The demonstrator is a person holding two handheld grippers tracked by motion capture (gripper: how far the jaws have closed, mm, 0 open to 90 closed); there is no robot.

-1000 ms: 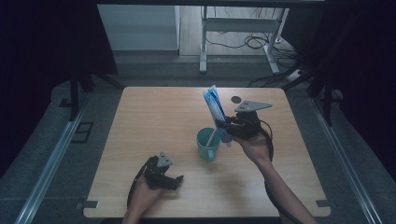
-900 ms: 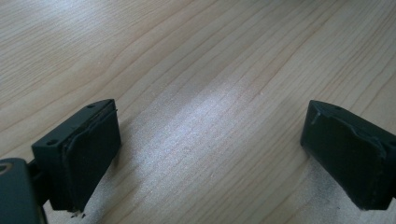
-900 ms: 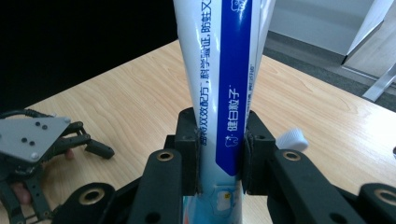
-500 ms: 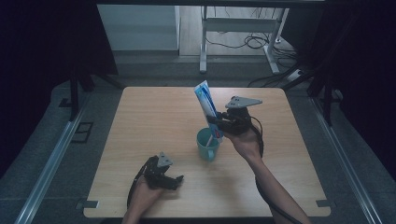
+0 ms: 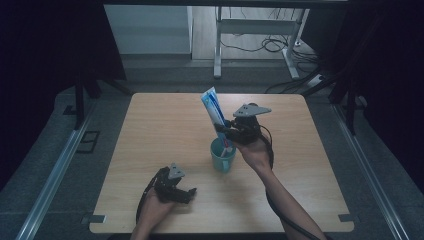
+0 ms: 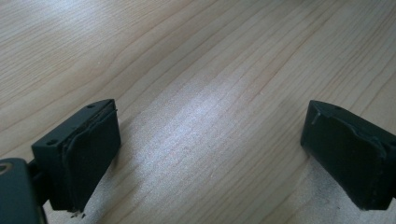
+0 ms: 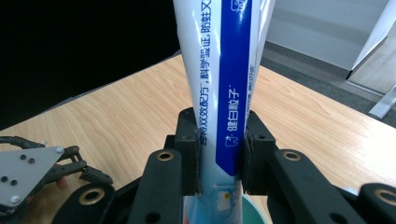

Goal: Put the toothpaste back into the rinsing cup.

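A blue and white toothpaste tube (image 5: 213, 111) stands nearly upright, its cap end down inside a teal mug (image 5: 222, 156) near the table's middle. My right gripper (image 5: 226, 131) is shut on the tube's lower part, just above the mug's rim. In the right gripper view the tube (image 7: 224, 88) rises between the two black pads, and the mug's teal rim (image 7: 250, 210) shows below. My left gripper (image 5: 183, 192) rests open near the table's front edge, left of the mug. Between its pads (image 6: 93, 144) lies bare wood.
The light wooden table (image 5: 150, 130) has free room at the back and on both sides of the mug. Beyond its far edge stand a metal desk frame (image 5: 220, 45) and loose cables (image 5: 270, 47) on the floor.
My right gripper has carried the tube leftward over the mug and a little down, so its lower end now sits inside the mug. The left gripper has stayed still.
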